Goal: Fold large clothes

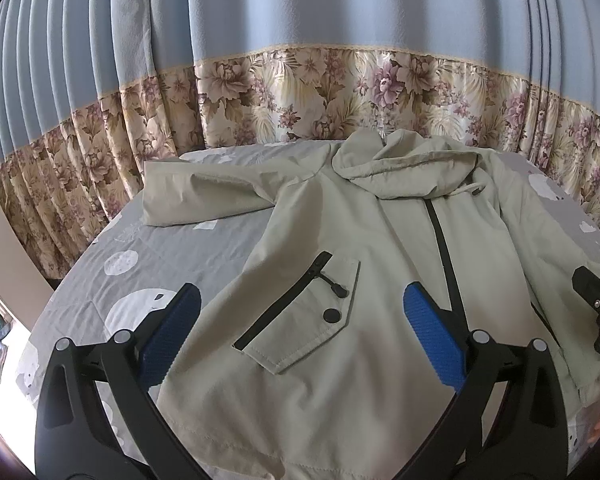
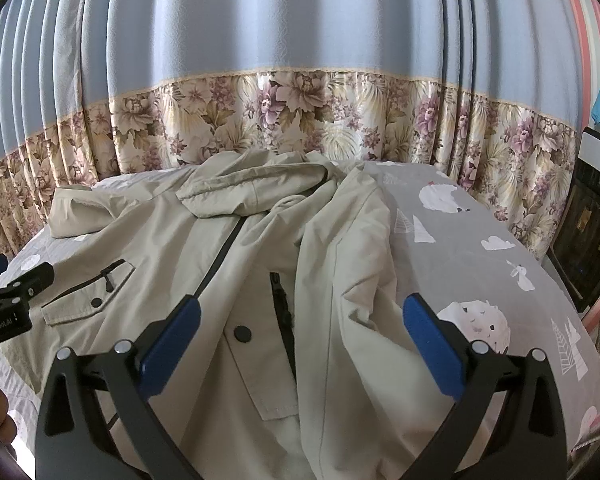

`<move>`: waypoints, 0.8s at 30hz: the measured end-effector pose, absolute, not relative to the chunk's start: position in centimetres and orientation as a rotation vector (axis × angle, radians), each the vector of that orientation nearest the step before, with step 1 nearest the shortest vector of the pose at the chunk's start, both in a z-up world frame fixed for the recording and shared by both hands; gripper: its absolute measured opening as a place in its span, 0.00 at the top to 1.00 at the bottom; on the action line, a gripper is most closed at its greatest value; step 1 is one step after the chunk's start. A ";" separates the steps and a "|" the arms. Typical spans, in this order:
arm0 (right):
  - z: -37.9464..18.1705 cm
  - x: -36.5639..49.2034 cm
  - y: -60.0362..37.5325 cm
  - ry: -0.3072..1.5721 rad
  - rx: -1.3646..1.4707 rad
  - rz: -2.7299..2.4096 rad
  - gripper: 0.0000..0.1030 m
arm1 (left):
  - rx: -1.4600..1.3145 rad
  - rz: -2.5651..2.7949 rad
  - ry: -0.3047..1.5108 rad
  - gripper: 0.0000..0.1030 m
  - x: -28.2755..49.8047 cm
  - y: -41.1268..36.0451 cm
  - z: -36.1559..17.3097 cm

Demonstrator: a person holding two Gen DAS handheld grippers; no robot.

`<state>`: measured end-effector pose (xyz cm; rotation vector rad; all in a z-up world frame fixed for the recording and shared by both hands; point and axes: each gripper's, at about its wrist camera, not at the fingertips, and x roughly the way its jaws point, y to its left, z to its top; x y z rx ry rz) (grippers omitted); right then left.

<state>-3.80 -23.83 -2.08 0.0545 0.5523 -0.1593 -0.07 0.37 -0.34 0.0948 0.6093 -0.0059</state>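
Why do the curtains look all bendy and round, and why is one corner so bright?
Left wrist view: the fisheye lens bows the curtain pleats outward, edges darken, and bright glare washes out the lower left corner. Right wrist view: same bowing of the curtain; the jacket is softly, evenly lit, with gentle shadows in its folds; both look sharp.

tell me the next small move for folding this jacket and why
Probably bring the left gripper to the left sleeve and fold it across the chest. Both grippers are open and hold nothing, the jacket lies front up on the bed, and that sleeve sticks out sideways while the other sleeve already lies inward.
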 end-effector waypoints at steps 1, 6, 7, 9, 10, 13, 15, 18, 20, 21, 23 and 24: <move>-2.1 -3.8 -23.7 0.555 0.055 -0.161 0.02 | 0.095 -0.006 0.611 0.03 0.0 0.4 -0.3; -2.1 -3.6 -23.8 0.552 0.054 -0.160 0.02 | 0.093 -0.007 0.611 0.03 0.0 0.4 -0.3; -2.1 -3.5 -23.8 0.551 0.052 -0.159 0.02 | 0.093 -0.007 0.611 0.03 0.0 0.4 -0.3; -1.5 -3.6 -24.1 0.552 0.055 -0.160 0.02 | 0.092 -0.006 0.611 0.03 -0.1 0.4 -0.2; -1.6 -3.6 -24.1 0.552 0.055 -0.160 0.02 | 0.092 -0.006 0.611 0.03 0.0 0.5 -0.2; -1.3 -3.6 -24.0 0.549 0.055 -0.157 0.02 | 0.092 -0.007 0.610 0.03 0.0 0.5 -0.1; -1.1 -3.4 -23.8 0.548 0.052 -0.157 0.02 | 0.089 -0.007 0.607 0.03 -0.1 0.6 -0.1; -0.9 -3.2 -23.5 0.545 0.048 -0.154 0.02 | 0.086 -0.007 0.607 0.03 -0.1 0.7 0.0; -0.9 -3.1 -23.4 0.544 0.047 -0.152 0.02 | 0.088 -0.008 0.607 0.03 -0.1 0.7 0.1; -0.9 -3.0 -23.3 0.544 0.046 -0.151 0.02 | 0.089 -0.006 0.608 0.03 -0.1 0.7 0.0; -0.9 -3.1 -23.4 0.545 0.047 -0.152 0.02 | 0.085 -0.004 0.609 0.03 -0.1 0.8 0.1; -1.0 -3.0 -23.3 0.546 0.047 -0.152 0.02 | 0.081 -0.004 0.612 0.03 0.2 1.2 0.3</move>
